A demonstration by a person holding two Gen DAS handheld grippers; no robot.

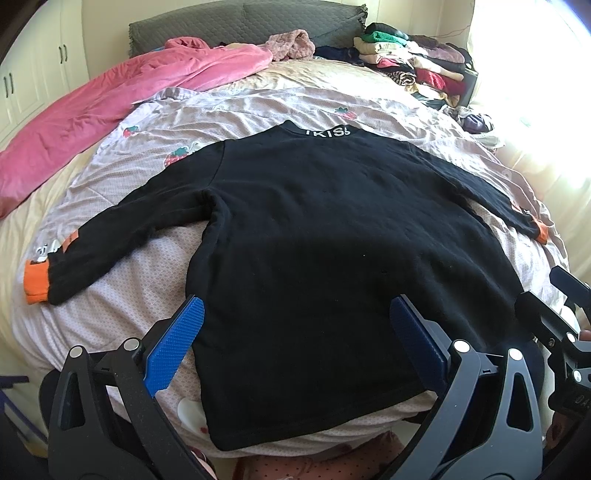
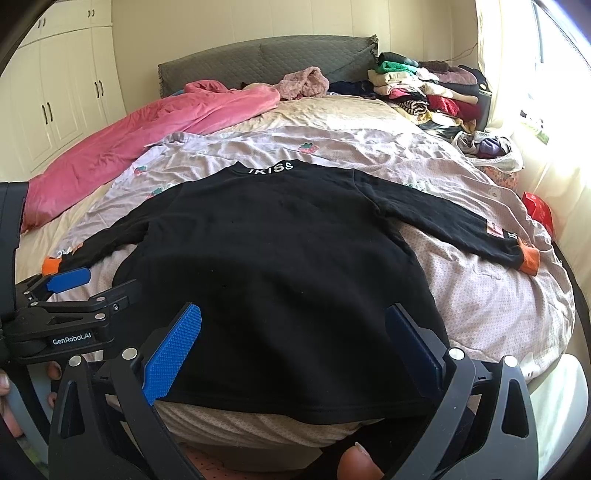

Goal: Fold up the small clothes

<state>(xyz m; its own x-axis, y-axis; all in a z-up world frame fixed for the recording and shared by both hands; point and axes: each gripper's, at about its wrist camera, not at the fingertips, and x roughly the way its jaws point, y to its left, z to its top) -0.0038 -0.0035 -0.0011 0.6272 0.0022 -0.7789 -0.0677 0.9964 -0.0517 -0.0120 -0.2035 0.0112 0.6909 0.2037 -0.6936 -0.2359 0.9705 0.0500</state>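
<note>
Sweatshirt: black long-sleeved sweatshirt [image 1: 325,229] spread flat on strawberry-print quilt [image 1: 229,114], sleeves out, orange cuffs.
Left gripper [image 1: 297,314]: jaws spread wide over the hem, holding nothing.
Right gripper [image 2: 293,319]: same, released above hem.

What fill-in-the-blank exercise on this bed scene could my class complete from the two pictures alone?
1. The black top lies spread flat with both sleeves stretched ____.
2. Its sleeve cuffs are coloured ____.
3. The left gripper and right gripper both have their jaws ____.
4. The blanket beside the headboard is coloured ____.

Missing words: outward; orange; open; pink
</note>
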